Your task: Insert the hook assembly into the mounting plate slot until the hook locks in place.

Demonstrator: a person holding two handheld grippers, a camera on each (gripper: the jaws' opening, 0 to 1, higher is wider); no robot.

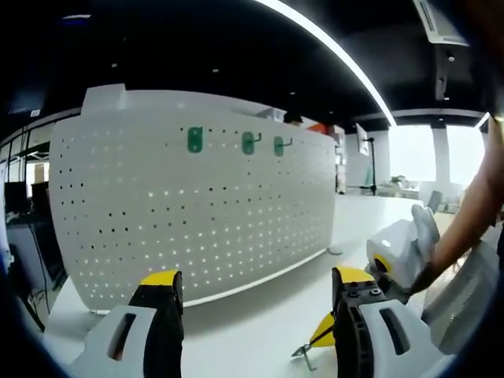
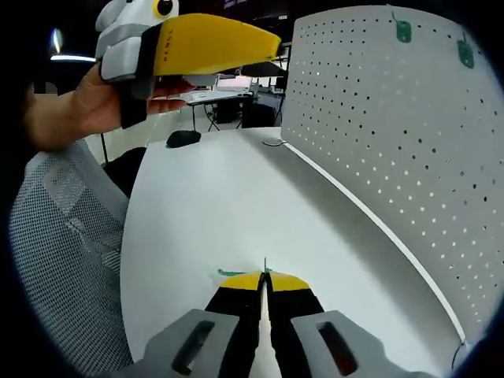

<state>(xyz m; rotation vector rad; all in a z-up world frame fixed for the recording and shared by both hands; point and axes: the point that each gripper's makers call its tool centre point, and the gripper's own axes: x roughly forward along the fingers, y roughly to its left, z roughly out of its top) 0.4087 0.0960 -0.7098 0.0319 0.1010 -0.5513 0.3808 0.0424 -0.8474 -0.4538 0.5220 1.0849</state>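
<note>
A white pegboard mounting plate [image 1: 197, 213] stands upright on the white table, with three green hook plates [image 1: 249, 142] fixed along its top. In the right gripper view the plate [image 2: 394, 134] runs along the right side, with two green hooks [image 2: 403, 31] on it. My right gripper [image 2: 265, 282] is shut on a small hook assembly [image 2: 227, 273], low over the table; its green edge and thin wire poke out past the yellow tips. In the left gripper view that gripper [image 1: 319, 337] holds the hook [image 1: 303, 354] near the tabletop. My left gripper [image 1: 256, 287] is open with nothing in it, facing the plate; a hand holds it up [image 2: 197, 47].
The white table [image 2: 213, 213] stretches along the foot of the pegboard. A dark computer mouse [image 2: 183, 138] lies at its far end. A grey mesh chair [image 2: 63, 236] stands beside the table edge. Desks and screens [image 1: 366, 153] fill the room behind.
</note>
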